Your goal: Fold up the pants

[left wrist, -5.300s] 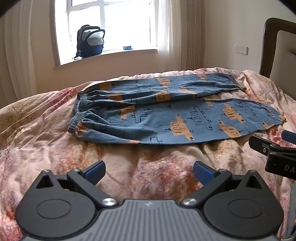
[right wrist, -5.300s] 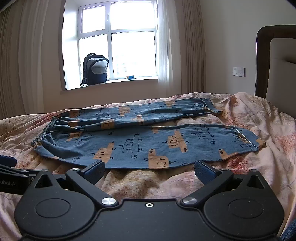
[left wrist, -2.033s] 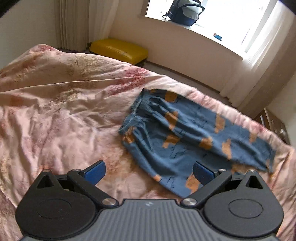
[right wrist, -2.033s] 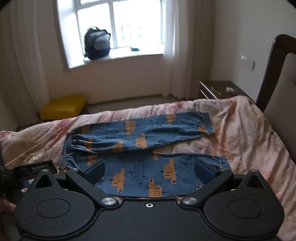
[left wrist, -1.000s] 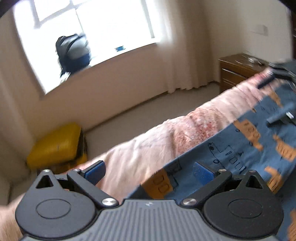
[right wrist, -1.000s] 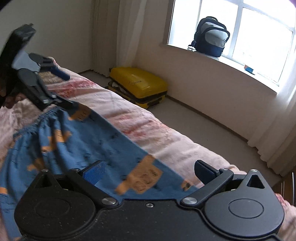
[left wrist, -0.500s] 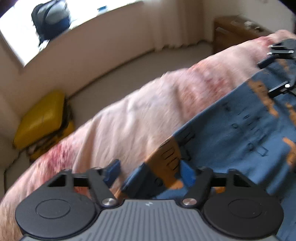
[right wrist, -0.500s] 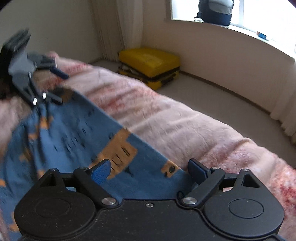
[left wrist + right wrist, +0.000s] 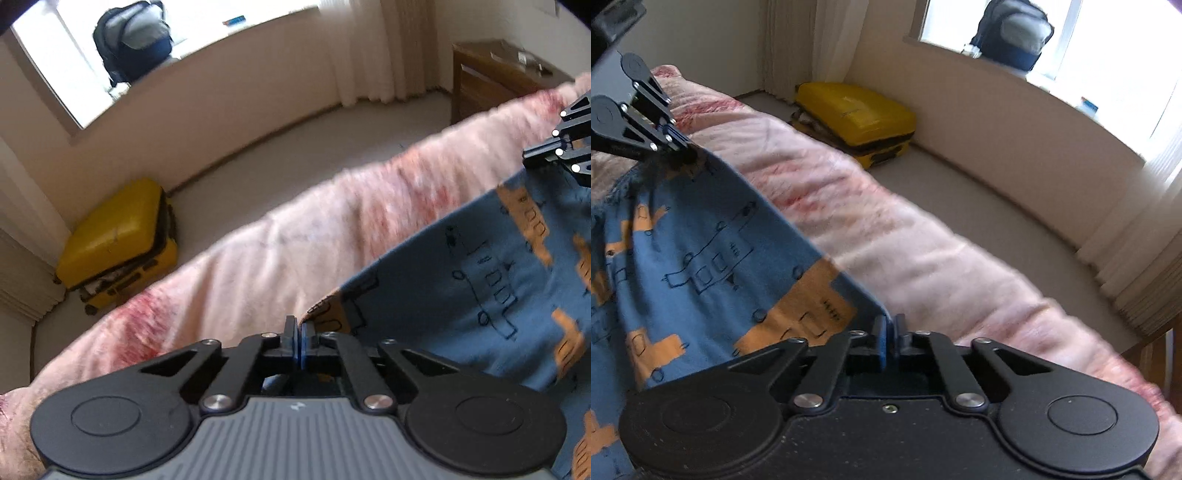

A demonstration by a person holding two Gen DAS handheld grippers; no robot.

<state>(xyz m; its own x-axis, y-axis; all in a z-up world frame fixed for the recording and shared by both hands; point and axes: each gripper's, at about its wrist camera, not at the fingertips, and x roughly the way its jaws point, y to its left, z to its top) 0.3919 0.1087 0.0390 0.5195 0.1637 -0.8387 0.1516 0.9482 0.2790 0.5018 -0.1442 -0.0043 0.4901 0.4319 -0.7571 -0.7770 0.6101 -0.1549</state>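
Observation:
Blue pants (image 9: 491,280) with orange train prints lie on the pink floral bedspread (image 9: 280,236). My left gripper (image 9: 298,339) is shut on the far edge of the pants at the waistband end. My right gripper (image 9: 888,336) is shut on the same far edge of the pants (image 9: 701,266) near the leg end. The edge runs taut between the two. The right gripper shows at the right edge of the left wrist view (image 9: 565,147); the left gripper shows at the upper left of the right wrist view (image 9: 657,144).
A yellow suitcase (image 9: 118,240) lies on the floor beyond the bed's far edge, also in the right wrist view (image 9: 857,110). A dark backpack (image 9: 133,40) sits on the window sill. A wooden nightstand (image 9: 495,77) stands at the right.
Both grippers moved from the near side of the bed over to the pants' far edge and closed on it; half a second ago their jaws were still partly open.

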